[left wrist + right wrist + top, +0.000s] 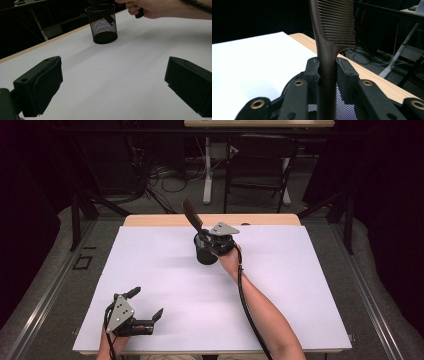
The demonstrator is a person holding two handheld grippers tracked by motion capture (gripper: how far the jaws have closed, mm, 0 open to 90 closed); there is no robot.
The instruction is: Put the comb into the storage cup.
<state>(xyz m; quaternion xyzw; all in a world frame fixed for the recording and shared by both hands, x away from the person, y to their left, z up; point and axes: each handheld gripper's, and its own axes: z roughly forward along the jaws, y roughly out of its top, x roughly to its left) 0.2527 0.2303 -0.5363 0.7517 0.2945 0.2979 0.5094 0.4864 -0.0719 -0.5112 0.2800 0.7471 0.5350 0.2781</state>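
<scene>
The right hand-held gripper squeezes the brown comb by its handle, over the black mesh cup. Keep the comb straight and lower it slowly in. The left hand-held gripper rests wide open and empty, near left on the counter.

The mesh cup stands at twelve o'clock on the sheet; everywhere else passage lies open.

A dark brown comb with fine teeth along one edge stands tilted, handle end down in a black wire-mesh cup, its toothed end leaning up and away toward the far wooden edge. The round cup stands upright on the white sheet, toward the far side.
</scene>
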